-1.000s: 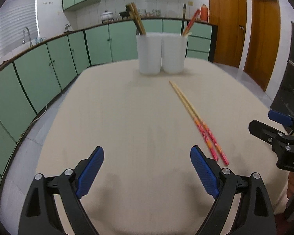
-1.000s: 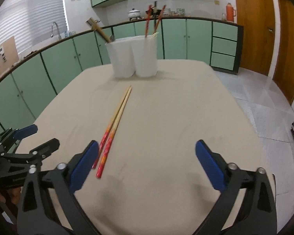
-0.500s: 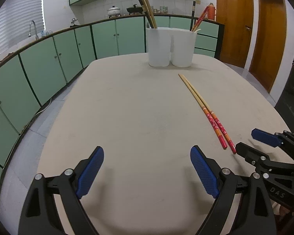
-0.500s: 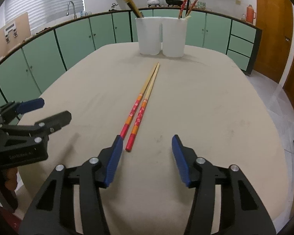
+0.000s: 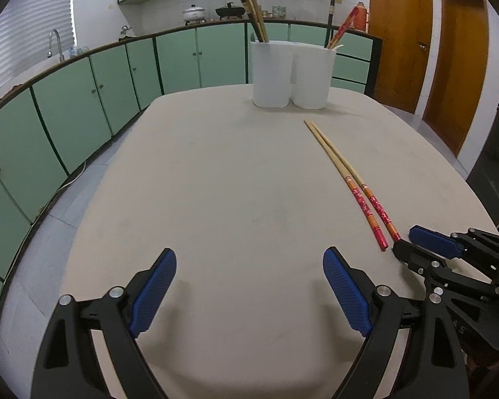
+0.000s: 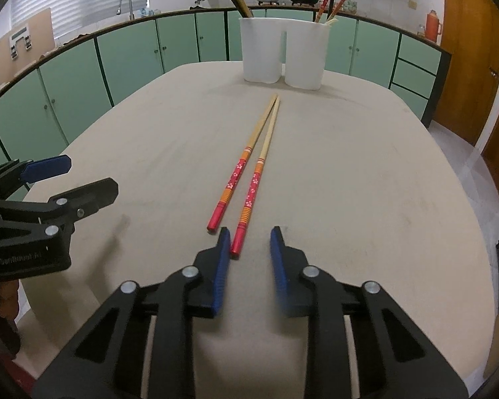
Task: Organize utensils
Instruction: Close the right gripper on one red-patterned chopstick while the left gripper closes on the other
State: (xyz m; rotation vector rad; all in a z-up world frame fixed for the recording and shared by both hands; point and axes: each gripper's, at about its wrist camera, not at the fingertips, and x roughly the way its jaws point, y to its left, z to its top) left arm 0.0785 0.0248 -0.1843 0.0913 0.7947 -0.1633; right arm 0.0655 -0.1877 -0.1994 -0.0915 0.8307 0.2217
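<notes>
Green cabinets (image 5: 83,99) run along the wall behind a beige table (image 5: 233,199) in a kitchen, with a sink tap (image 5: 55,41) at the far left and brown doors (image 5: 399,40) at the right.

On the left side, the left gripper (image 5: 249,286) hangs over the bare near part of the table. Its blue pads stand wide apart and nothing is between them.

Further to the right, at the far end of the table, two white holders (image 6: 284,53) stand touching each other. Dark and wooden sticks lean out of the left one, and red chopsticks lean out of the right one.

In front of the holders, two chopsticks (image 6: 249,173) lie side by side on the table. Their pale tips point toward the holders and their red, flowered ends point toward the near edge.

At the right, the right gripper (image 6: 249,242) is low over the table at these red ends. Its jaws are narrow and closing. The end of the right chopstick lies between the pads, just beside the left pad, but the pads do not press it yet. The end of the left chopstick lies just outside the left pad.
</notes>
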